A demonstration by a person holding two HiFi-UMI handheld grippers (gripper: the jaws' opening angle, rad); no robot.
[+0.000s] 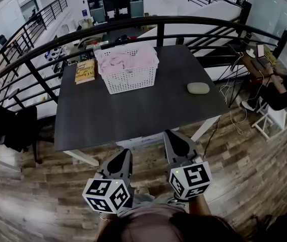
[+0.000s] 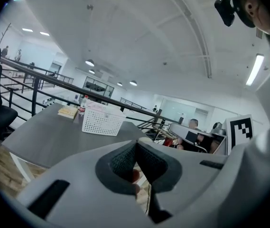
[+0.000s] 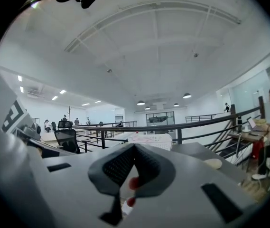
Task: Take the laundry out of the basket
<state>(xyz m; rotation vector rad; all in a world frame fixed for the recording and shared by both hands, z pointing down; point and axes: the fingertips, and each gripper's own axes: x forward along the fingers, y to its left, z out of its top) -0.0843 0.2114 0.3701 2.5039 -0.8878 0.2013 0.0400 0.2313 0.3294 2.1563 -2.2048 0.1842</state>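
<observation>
With my left gripper (image 1: 124,154) and right gripper (image 1: 173,135) both closed and empty, I'd open one, reach well ahead into the white perforated plastic basket (image 1: 131,77) on the dark grey table (image 1: 143,112) and pinch the top of the pale pink laundry (image 1: 125,59), possibly several pieces.

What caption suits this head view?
Left gripper and right gripper, shut, held short of a dark table bearing a white basket of pink laundry.

The basket (image 1: 130,78) was white and latticed, its laundry (image 1: 125,59) pale pink, the table (image 1: 143,115) dark grey, the far-left book (image 1: 85,71) yellow.
</observation>
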